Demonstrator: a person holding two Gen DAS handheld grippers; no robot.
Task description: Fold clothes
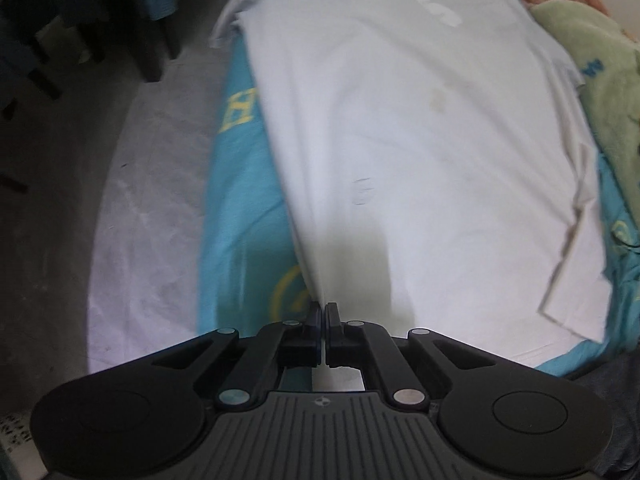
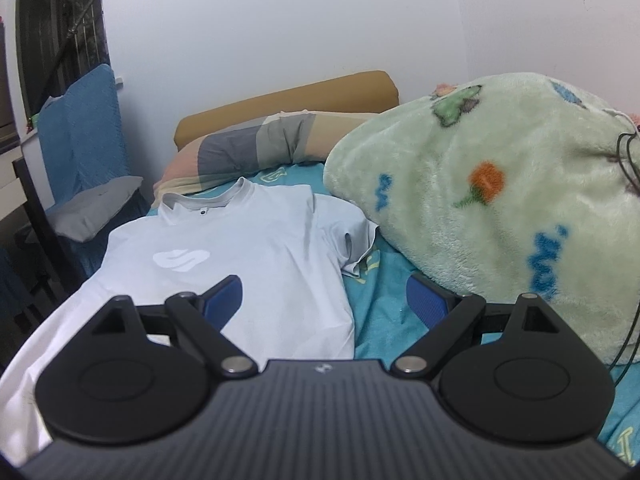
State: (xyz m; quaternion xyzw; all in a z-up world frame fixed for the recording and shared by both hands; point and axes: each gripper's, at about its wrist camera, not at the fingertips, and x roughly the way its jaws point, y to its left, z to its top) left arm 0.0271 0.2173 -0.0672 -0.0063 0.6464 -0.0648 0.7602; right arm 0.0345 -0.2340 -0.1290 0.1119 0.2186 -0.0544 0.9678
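A white T-shirt lies spread flat, front up, on a turquoise bedsheet. My left gripper is shut on the shirt's bottom hem near its left corner, at the bed's edge. In the right wrist view the same T-shirt shows with its grey collar far and a white logo on the chest. My right gripper is open and empty, hovering above the shirt's right side edge and the bedsheet. Its blue pads are wide apart.
A green fleece blanket is heaped on the right of the bed, beside the shirt's sleeve. A striped pillow and a tan bolster lie at the head. A chair with blue cloth stands left. Grey floor lies left of the bed.
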